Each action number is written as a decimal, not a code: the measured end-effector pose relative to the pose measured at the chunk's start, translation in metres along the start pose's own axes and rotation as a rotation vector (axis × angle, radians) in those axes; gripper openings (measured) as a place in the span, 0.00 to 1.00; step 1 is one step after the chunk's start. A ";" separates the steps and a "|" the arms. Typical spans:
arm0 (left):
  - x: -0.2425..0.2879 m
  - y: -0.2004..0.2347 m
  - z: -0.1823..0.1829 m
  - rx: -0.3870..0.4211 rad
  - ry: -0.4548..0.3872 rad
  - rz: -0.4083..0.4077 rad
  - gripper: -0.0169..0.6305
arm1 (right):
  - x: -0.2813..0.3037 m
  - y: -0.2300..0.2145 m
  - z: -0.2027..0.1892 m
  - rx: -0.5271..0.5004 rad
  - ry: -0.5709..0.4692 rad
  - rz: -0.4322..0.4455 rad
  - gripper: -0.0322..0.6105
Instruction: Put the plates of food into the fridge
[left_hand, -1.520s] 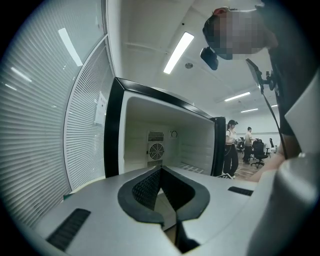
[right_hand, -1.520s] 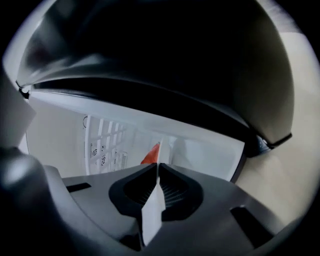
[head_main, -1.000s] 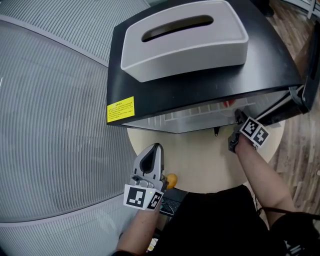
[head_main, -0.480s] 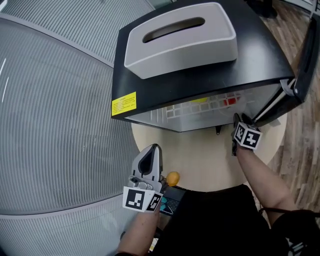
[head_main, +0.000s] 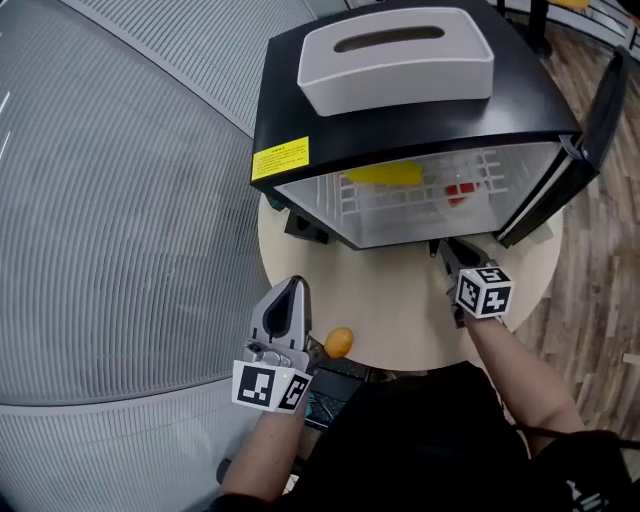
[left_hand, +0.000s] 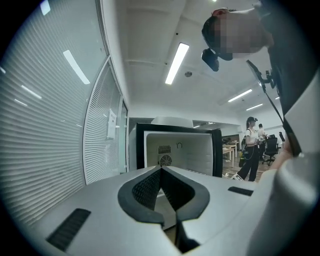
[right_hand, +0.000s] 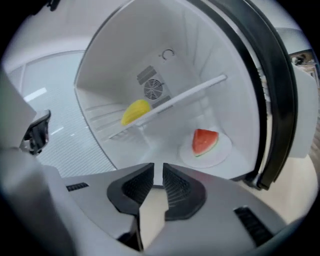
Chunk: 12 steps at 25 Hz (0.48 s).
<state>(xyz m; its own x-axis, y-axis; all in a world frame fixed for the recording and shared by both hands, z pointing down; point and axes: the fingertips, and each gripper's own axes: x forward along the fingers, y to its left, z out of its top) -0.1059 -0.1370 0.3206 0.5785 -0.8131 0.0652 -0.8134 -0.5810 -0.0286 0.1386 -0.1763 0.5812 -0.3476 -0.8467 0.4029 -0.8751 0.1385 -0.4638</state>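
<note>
Both foods sit inside the fridge (head_main: 400, 125). A watermelon slice (right_hand: 204, 140) lies on its white plate (right_hand: 187, 152) on the fridge floor, towards 4 o'clock in the right gripper view. A yellow piece (right_hand: 135, 111) rests on the wire shelf towards 10 o'clock.

The door (head_main: 590, 130) stands wide at 3 o'clock, so shutting it is probably what remains. The right tool (right_hand: 157, 172) has just been closing down to a thin slit with nothing in it. Pointed into the opening, it could clip the shelf or nudge the plate if it swings carelessly towards the door.

The left tool (head_main: 296, 290), its jaws together and empty, hangs just beside a small orange thing (head_main: 339, 342) at the surface's (head_main: 400, 300) 7 o'clock edge. A brush there would likely roll it off.

I cannot tell whether the yellow piece has a plate under it, because the shelf bars cover it. What the orange thing is stays unclear. The person's body cuts off the near edge of the surface, so any plate left there is hidden.
</note>
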 end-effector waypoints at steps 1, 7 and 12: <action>-0.006 0.003 0.001 -0.001 -0.010 0.002 0.03 | -0.002 0.016 0.000 -0.032 -0.013 0.046 0.15; -0.054 0.029 -0.005 -0.032 -0.041 0.039 0.03 | -0.024 0.110 -0.024 -0.190 -0.054 0.304 0.15; -0.102 0.055 -0.014 -0.064 -0.058 0.083 0.03 | -0.030 0.173 -0.067 -0.286 0.019 0.419 0.15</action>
<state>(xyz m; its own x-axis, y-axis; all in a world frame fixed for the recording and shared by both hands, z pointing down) -0.2104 -0.0853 0.3265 0.5103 -0.8599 0.0072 -0.8596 -0.5099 0.0321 -0.0247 -0.0927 0.5413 -0.6922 -0.6790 0.2444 -0.7155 0.6018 -0.3548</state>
